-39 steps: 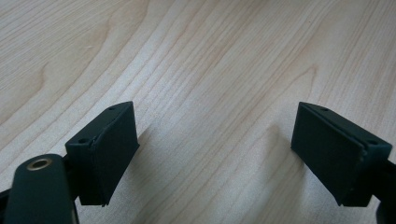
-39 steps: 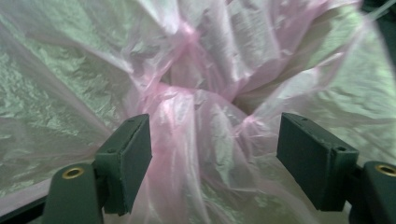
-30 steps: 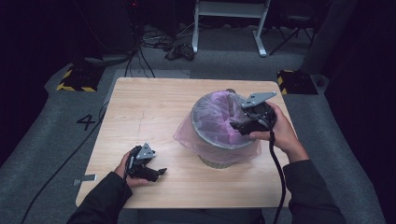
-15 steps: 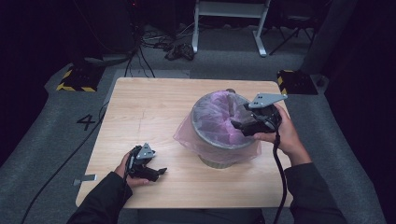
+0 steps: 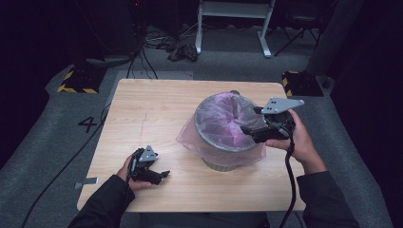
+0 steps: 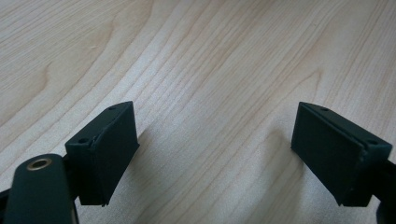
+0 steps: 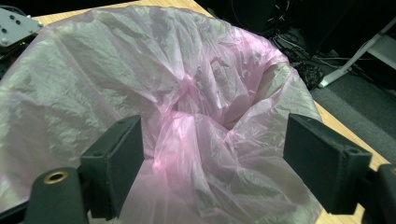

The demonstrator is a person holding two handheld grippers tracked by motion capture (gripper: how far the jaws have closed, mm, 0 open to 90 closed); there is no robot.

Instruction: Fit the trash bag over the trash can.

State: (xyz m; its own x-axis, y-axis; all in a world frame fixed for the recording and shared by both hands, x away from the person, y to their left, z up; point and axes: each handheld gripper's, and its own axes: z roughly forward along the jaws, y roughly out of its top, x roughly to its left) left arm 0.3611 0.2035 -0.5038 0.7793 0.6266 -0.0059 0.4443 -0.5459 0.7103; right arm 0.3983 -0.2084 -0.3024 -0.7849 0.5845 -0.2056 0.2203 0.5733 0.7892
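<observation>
my right tongs hang over the near right rim of the bin, a round grey container standing on the right half of the table. a pink bag lines the bin; its film is folded out over the rim and drapes down the outside wall, and its middle sags in crumpled folds into the bin. in the right gripper view the bag lies spread below the right tongs, whose jaws have just been opening and now stand wide apart, released, with nothing pinched between the pads; the film sits beneath them, and i cannot tell whether it brushes them.

my left tongs rest low at the near left part of the table, well apart from the bin, the hand wrapped round the gripper body. in the left gripper view the left tongs are also released, jaws spread wide over the bare wood grain of the table, gripping nothing.

beyond the table, cables lie on the grey floor.
</observation>
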